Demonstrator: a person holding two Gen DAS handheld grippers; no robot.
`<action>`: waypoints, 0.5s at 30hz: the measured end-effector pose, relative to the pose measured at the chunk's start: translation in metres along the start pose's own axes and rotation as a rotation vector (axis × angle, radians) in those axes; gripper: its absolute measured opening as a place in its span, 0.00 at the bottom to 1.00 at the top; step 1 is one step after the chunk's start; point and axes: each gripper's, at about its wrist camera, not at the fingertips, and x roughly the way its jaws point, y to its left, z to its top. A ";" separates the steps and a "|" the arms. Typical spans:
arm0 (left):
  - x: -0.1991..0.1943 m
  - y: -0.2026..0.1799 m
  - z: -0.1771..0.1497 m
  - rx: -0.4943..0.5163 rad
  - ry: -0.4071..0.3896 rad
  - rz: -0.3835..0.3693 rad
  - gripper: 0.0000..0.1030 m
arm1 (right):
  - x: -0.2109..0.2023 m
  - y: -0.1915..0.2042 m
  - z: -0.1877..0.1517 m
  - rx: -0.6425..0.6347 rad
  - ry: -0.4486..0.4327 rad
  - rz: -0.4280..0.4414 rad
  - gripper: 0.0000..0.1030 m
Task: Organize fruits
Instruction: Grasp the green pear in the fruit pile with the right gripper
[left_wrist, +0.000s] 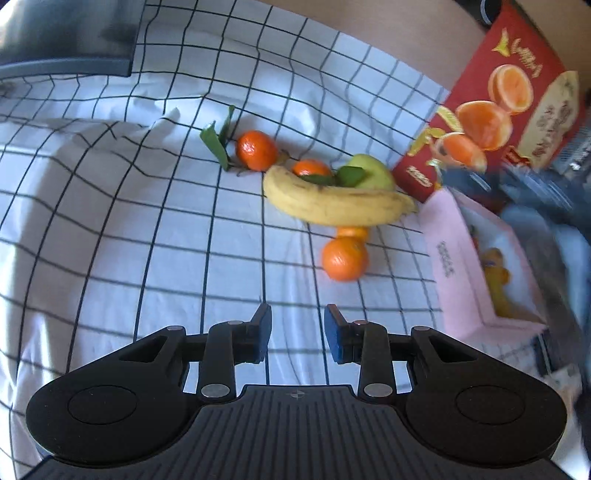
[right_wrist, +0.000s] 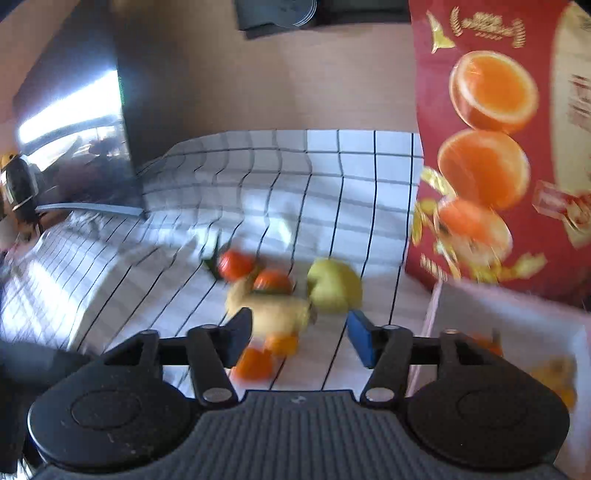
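A yellow banana (left_wrist: 332, 201) lies on the checked cloth (left_wrist: 110, 221) with several mandarins around it: one with leaves (left_wrist: 256, 150), one behind it (left_wrist: 311, 168), one in front (left_wrist: 345, 258). A green apple (left_wrist: 371, 171) sits behind the banana. A pink box (left_wrist: 448, 258) at the right holds some yellow fruit (left_wrist: 496, 280). My left gripper (left_wrist: 297, 330) is open and empty, short of the front mandarin. My right gripper (right_wrist: 299, 336) is open and empty, above the banana (right_wrist: 273, 310) and apple (right_wrist: 334, 286); its view is blurred.
A red carton printed with oranges (left_wrist: 491, 110) stands behind the pink box, and shows in the right wrist view (right_wrist: 498, 147). A dark screen (right_wrist: 74, 140) stands at the far left of the cloth. The right arm shows blurred over the box (left_wrist: 535, 192).
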 end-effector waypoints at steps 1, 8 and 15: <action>-0.004 0.004 -0.003 -0.006 -0.002 -0.013 0.34 | 0.013 -0.007 0.012 0.005 0.027 0.004 0.58; -0.018 0.019 -0.008 -0.005 -0.004 0.048 0.34 | 0.102 -0.045 0.043 0.002 0.281 -0.019 0.58; -0.015 0.026 -0.001 0.000 0.006 0.045 0.34 | 0.149 -0.037 0.040 0.018 0.356 0.013 0.62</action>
